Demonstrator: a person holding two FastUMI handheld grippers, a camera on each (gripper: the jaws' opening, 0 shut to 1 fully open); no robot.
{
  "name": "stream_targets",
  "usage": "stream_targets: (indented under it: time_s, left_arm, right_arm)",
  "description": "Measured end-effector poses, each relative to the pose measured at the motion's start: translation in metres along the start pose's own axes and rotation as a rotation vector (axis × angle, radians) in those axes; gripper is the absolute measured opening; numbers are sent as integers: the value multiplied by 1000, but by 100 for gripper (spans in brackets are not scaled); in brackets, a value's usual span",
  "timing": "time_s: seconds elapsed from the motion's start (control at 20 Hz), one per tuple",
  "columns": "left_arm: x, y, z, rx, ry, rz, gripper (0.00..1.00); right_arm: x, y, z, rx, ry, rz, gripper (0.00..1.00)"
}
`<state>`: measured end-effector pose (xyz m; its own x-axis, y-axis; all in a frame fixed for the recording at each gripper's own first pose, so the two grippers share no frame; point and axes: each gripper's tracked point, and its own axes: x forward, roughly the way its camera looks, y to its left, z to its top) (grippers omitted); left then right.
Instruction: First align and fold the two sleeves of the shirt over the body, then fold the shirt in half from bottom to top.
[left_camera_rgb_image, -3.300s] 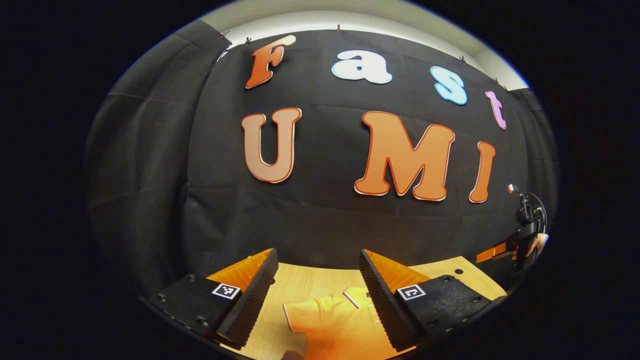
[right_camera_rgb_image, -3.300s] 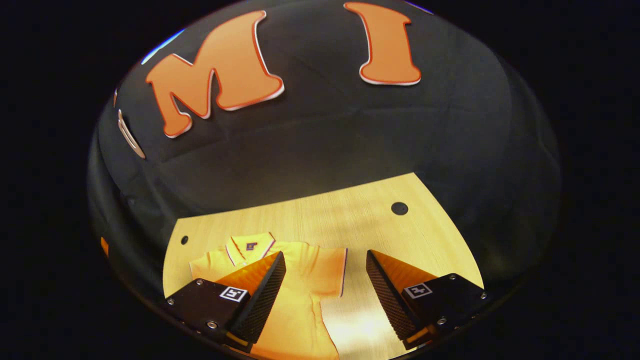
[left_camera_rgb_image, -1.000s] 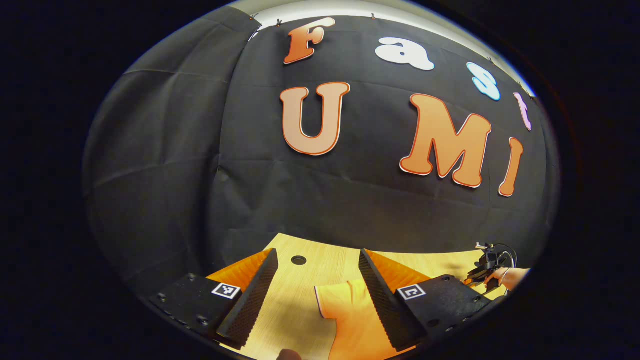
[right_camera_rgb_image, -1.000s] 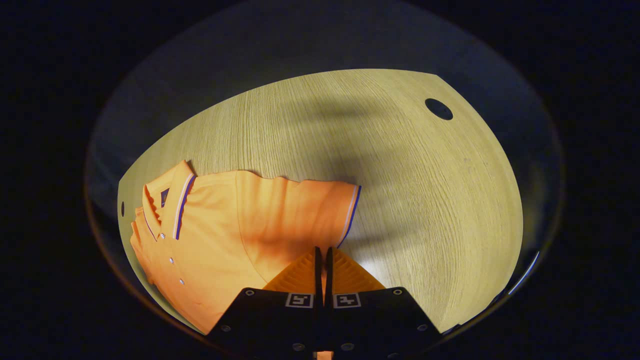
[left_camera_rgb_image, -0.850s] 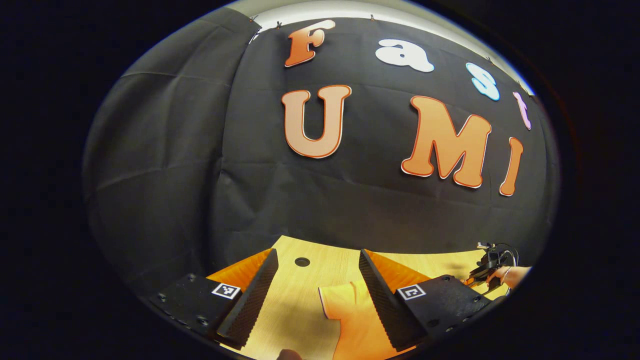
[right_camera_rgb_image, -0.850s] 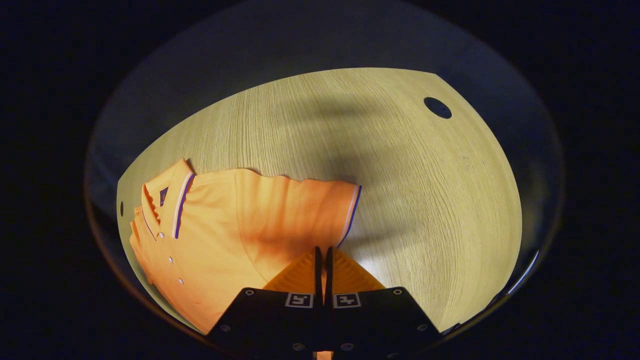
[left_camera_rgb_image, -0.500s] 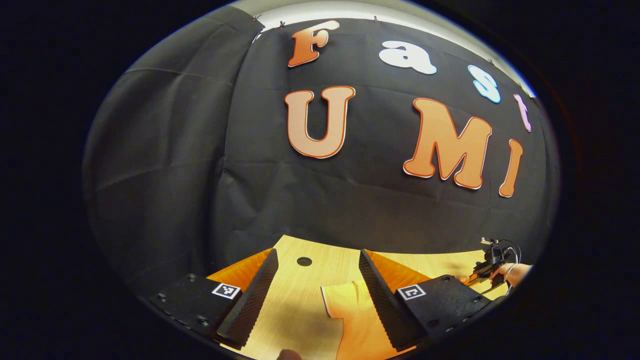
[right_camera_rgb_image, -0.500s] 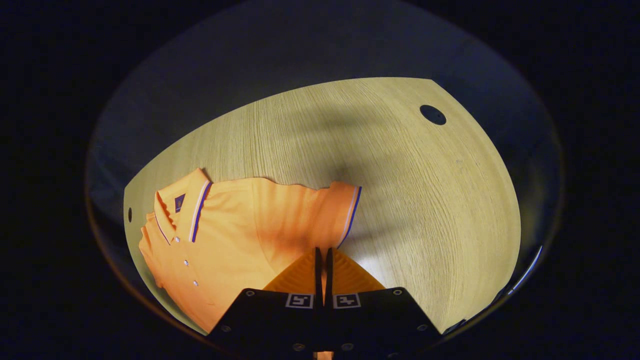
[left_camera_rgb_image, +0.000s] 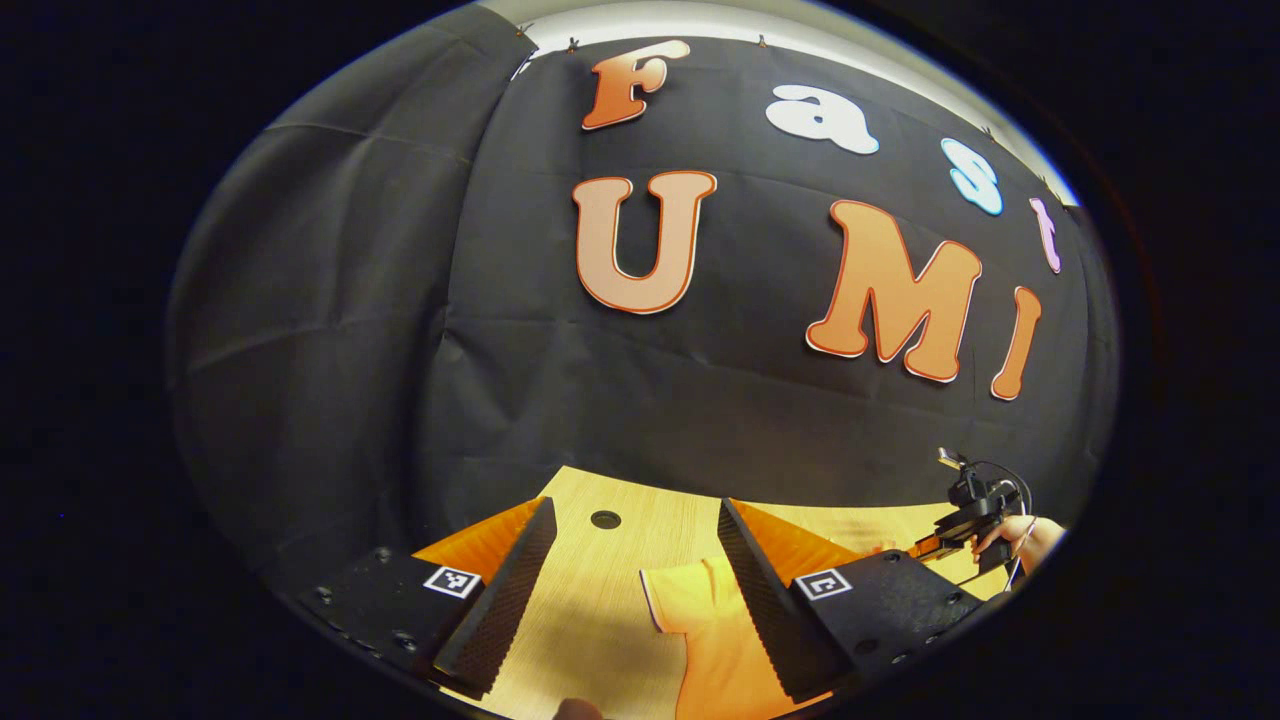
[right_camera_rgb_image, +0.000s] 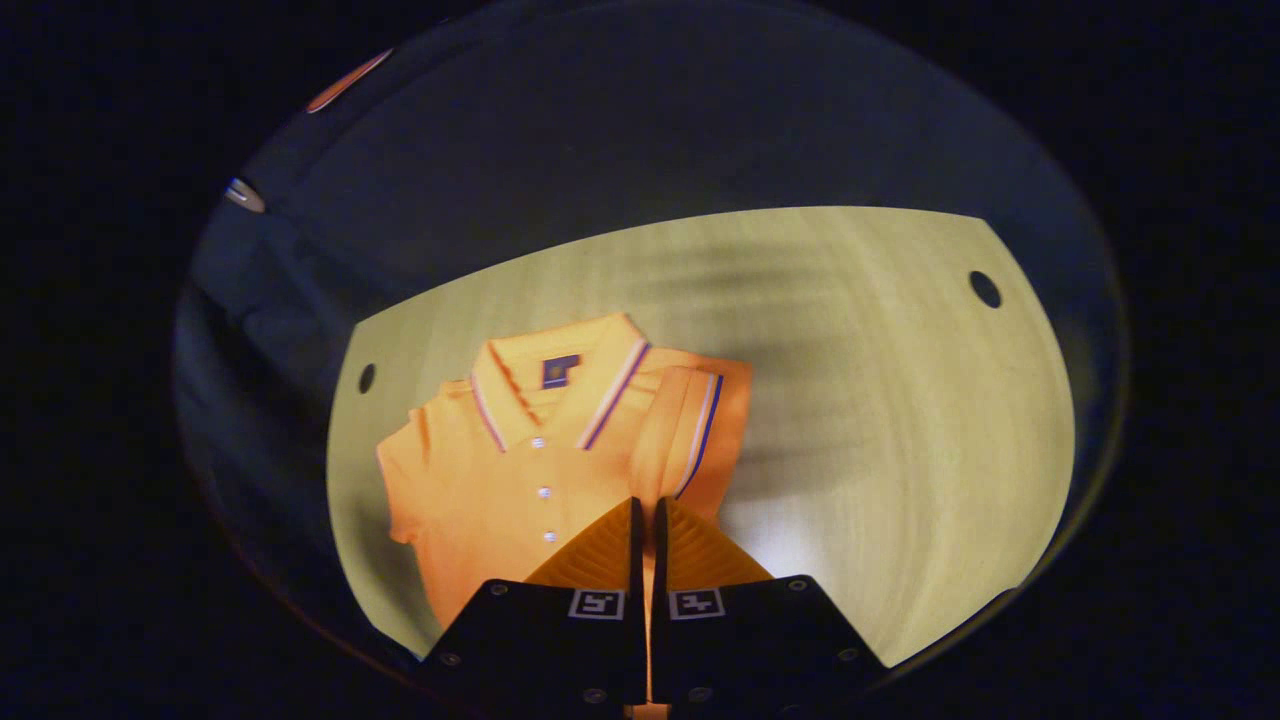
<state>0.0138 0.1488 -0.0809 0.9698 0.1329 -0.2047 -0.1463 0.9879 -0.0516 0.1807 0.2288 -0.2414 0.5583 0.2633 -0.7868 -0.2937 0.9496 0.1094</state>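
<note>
In the left gripper view, the left gripper (left_camera_rgb_image: 632, 570) is held open above a wooden table (left_camera_rgb_image: 580, 600), its two fingers spread wide with nothing between them. Beneath and between the fingers, one sleeve (left_camera_rgb_image: 690, 600) of an orange shirt is seen lying flat near the table's back edge, close to a round hole (left_camera_rgb_image: 605, 519) in the wood. Far off toward the table's right edge, the right gripper (left_camera_rgb_image: 975, 520) is seen, held in a person's hand (left_camera_rgb_image: 1025, 540). In the right gripper view, the right gripper (right_camera_rgb_image: 645, 525) is seen closed, its fingers pressed together on a strip of orange cloth, judged to be the edge of the shirt's other sleeve. The shirt (right_camera_rgb_image: 500, 480) is spread on the left half of the table, collar (right_camera_rgb_image: 555, 385) toward the back edge and buttons facing up. The striped cuff (right_camera_rgb_image: 700, 420) of the held sleeve is seen turned inward, lying just beside the collar. The step in hand is judged to be the first sleeve fold. Next, that sleeve would need to be laid flat over the body and released, then the left sleeve gripped and folded likewise.
</note>
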Motion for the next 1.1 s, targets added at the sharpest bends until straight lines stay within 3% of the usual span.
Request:
stream_targets:
  time_s: [0.05,0.15,0.35,0.4,0.75,0.95,1.1]
  left_arm:
    - [-2,3,1,-5,2,2,98]
    - [-3,6,-1,-13,7,4,98]
    - [-8,9,-4,-32,8,0,98]
    - [-7,10,-6,-39,10,-1,98]
    - [19,-6,-29,-107,111,-47,98]
    - [60,-23,-67,-95,267,-105,98]
    - [96,-33,-112,-86,454,-106,98]
  right_arm:
    - [0,20,-3,-19,6,40,2]
    - [1,43,-13,-72,12,83,12]
    - [-13,90,-11,-83,1,217,91]
    - [-15,89,-11,-83,-10,213,99]
    - [-44,37,-1,-126,-115,78,99]
    - [-71,-2,-4,-122,-156,36,99]
    - [-92,-35,-5,-103,-188,-4,99]
